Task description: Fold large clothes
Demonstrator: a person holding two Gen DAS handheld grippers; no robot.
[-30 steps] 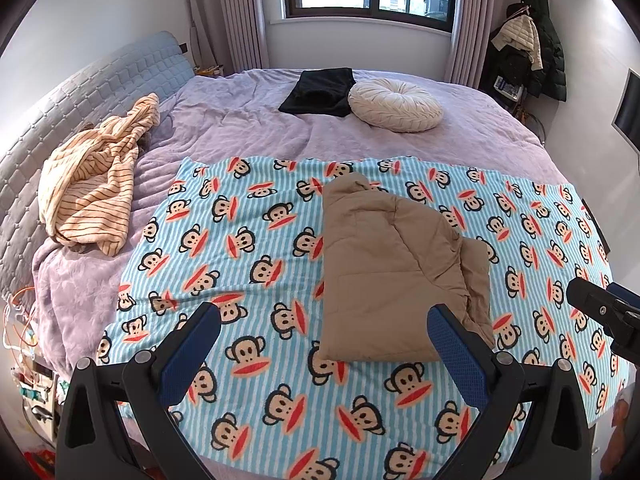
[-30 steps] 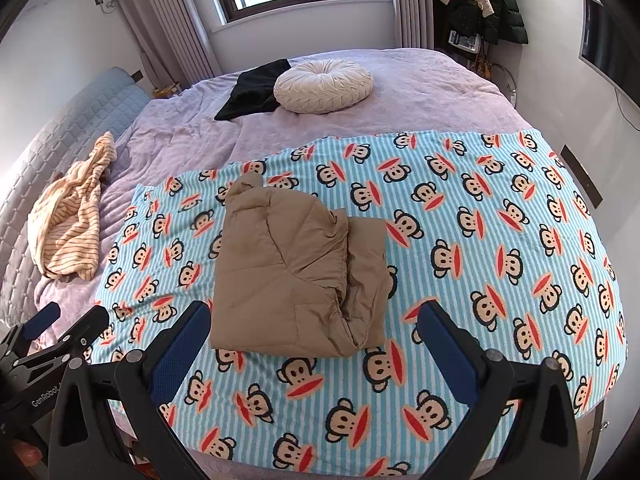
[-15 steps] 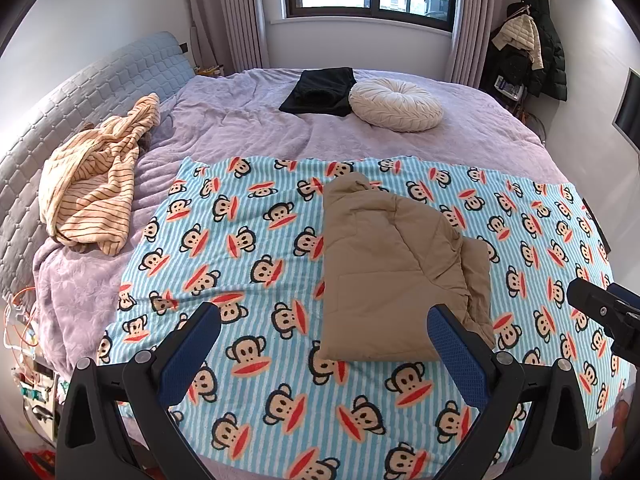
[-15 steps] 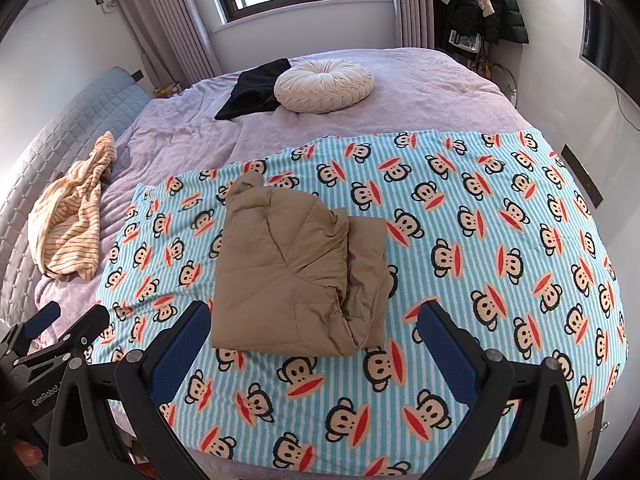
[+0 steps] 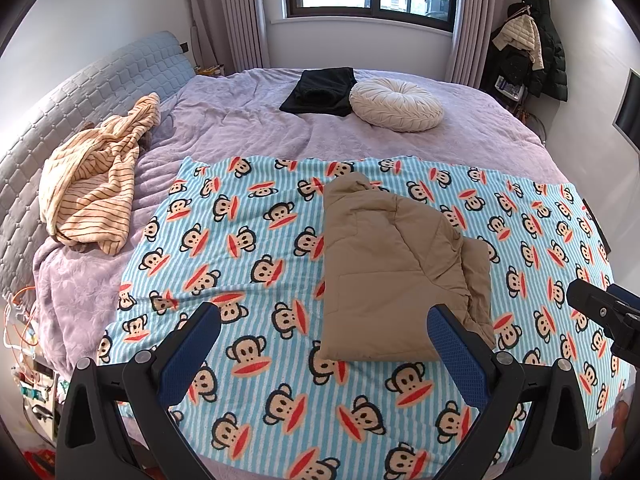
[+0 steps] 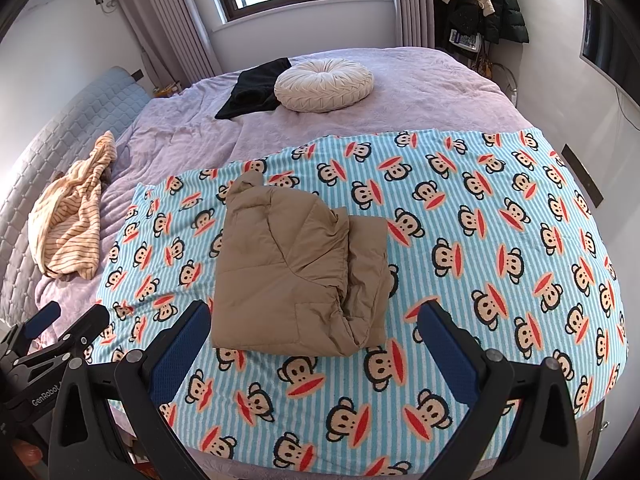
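While our left claw (image 5: pixel 324 344) and right claw (image 6: pixel 314 336) hang spread apart and empty, we see the folded tan padded jacket (image 6: pixel 300 272) just ahead of both, on the monkey-print striped blanket (image 6: pixel 480 240).

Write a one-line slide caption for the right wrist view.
Open right gripper hovers over a folded tan jacket on a monkey-print blanket, left gripper alongside.
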